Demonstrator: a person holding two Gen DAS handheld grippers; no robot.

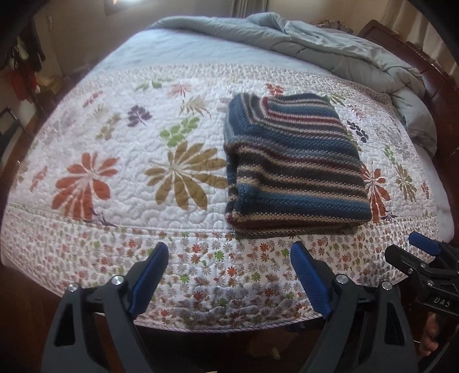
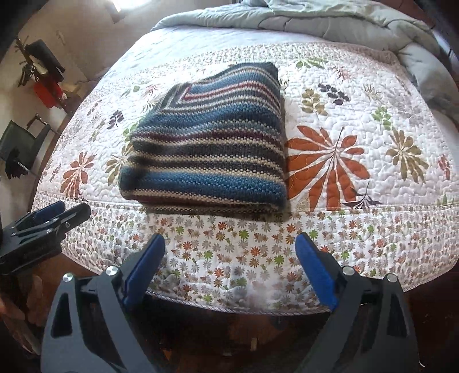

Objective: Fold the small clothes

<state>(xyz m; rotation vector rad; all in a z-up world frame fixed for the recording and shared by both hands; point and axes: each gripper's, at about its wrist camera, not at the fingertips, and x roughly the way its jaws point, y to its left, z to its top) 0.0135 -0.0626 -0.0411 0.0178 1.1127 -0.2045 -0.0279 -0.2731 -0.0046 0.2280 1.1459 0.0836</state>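
Left hand-held gripper (image 1: 229, 275) empty, wide; striped knit sweater (image 1: 292, 166) folded square.

Light: soft daylight, moderately bright, from a window (image 1: 114, 2) at upper left — blown out to white in both views. Quilt (image 1: 114, 143) evenly lit, washed pale toward the far end. Shadows: faint, a thin dark line under the near edge of the sweater (image 2: 209, 149); floor below the bed near black. Sharpness: sweater knit crisp at centre, small-flower border slightly smeared. Distortion: strong fisheye — bed bulges into a dome, corners fall to black vignette. Room at left dim, blurred.
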